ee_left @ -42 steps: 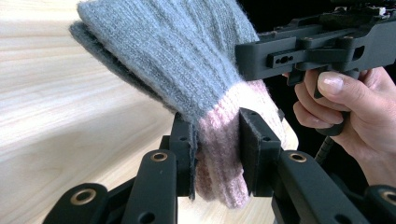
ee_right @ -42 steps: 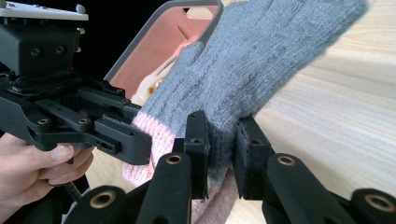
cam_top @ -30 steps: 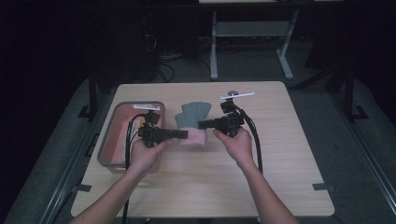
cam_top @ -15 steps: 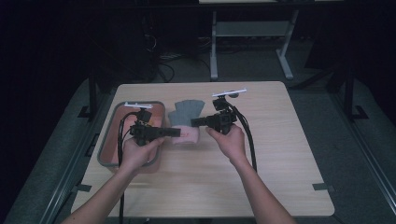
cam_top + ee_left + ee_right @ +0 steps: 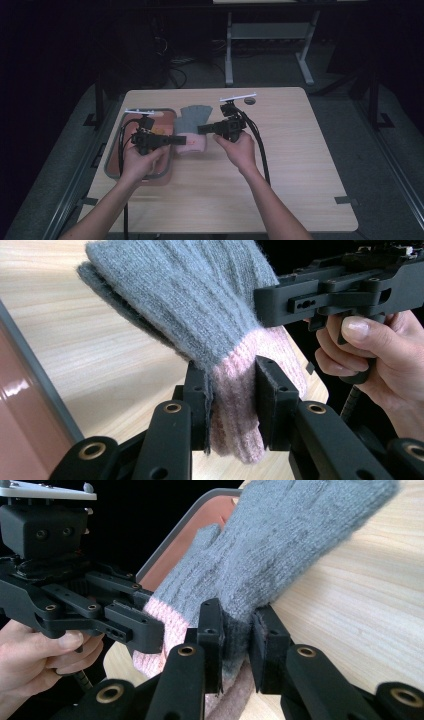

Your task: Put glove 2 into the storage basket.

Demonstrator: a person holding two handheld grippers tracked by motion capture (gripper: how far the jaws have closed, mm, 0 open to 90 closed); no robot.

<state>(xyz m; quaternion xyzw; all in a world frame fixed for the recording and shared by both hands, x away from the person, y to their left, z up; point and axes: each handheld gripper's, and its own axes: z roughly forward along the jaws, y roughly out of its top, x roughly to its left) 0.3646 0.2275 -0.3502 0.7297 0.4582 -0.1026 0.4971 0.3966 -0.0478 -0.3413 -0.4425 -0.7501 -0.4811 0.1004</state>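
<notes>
The grey knitted glove with a pink cuff [image 5: 200, 315] is clamped at its cuff by both left gripper [image 5: 232, 402] and right gripper [image 5: 235, 640] fingers, its long axis extending away over the wooden worktop [image 5: 300, 165].

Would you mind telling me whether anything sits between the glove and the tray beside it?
Nothing visible does. Both grippers, left and right, pinch the glove at its cuff, and the tray lies right next to it.
</notes>
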